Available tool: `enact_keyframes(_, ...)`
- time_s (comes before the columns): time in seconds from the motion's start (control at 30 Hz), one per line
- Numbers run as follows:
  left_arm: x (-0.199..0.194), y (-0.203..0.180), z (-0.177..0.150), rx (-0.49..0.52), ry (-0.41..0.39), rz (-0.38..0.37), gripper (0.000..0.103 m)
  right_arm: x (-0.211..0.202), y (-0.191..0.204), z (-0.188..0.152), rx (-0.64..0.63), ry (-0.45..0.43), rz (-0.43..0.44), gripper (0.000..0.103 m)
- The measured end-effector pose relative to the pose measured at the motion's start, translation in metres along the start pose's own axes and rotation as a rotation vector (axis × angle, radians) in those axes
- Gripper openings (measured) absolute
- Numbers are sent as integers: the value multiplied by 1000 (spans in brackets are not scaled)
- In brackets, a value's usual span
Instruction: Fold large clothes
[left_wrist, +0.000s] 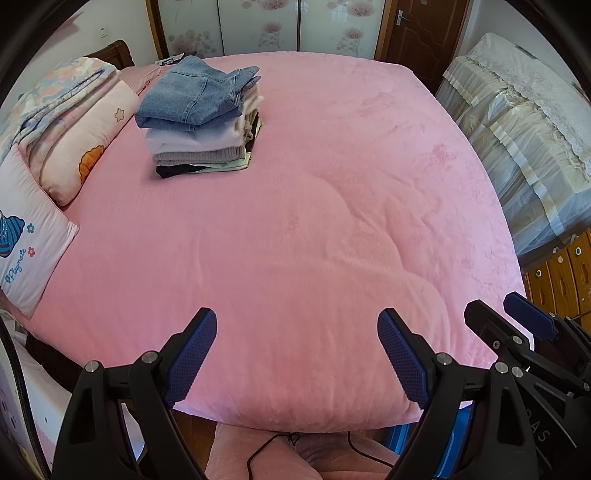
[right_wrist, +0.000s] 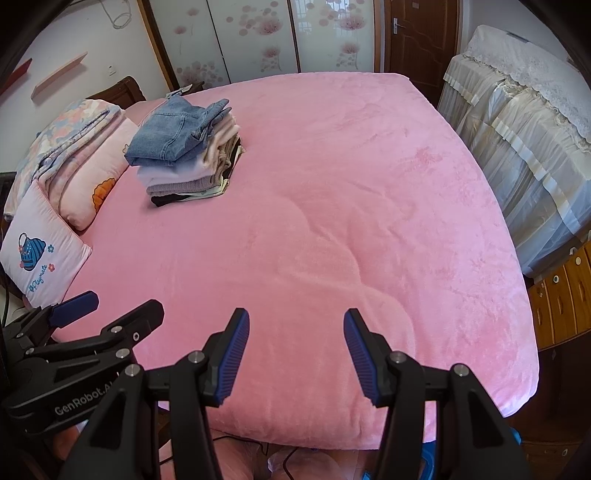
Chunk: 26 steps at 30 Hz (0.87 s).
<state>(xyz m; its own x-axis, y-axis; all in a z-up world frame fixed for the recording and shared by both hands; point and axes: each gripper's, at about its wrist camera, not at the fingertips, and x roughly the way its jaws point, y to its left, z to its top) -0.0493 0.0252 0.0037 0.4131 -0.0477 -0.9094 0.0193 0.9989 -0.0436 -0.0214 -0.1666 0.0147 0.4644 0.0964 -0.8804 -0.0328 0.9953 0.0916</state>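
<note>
1. The left claw (left_wrist: 297, 354) hangs over the near edge of the bed (left_wrist: 332, 184), jaws spread wide and holding nothing.
2. The right claw (right_wrist: 296, 354) is just beside it over the same edge, also wide and holding nothing.
3. The stack of folded clothes (left_wrist: 201, 118), jeans on top, sits at the bed's far left, near the pillows (left_wrist: 81, 147).

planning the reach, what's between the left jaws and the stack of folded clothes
Only bare pink blanket lies between the left gripper and the stack of folded clothes; the left wrist view shows it, jaws open.

lower garments in stack (left_wrist: 201, 155) mostly hidden; pillow (left_wrist: 26, 251) cropped
</note>
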Motion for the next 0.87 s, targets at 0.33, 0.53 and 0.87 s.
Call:
enact_keyframes(0.33, 2, -1, -2, -1, 13, -7, 88, -1, -3, -4, 1, 2, 4, 54)
enact_keyframes(0.53, 2, -2, -2, 0, 14, -5, 88, 0, -4, -4, 1, 3, 5, 54)
enact_keyframes(0.87, 3, -1, -6, 5, 23, -7, 88, 2, -3, -8, 9, 9, 10, 54)
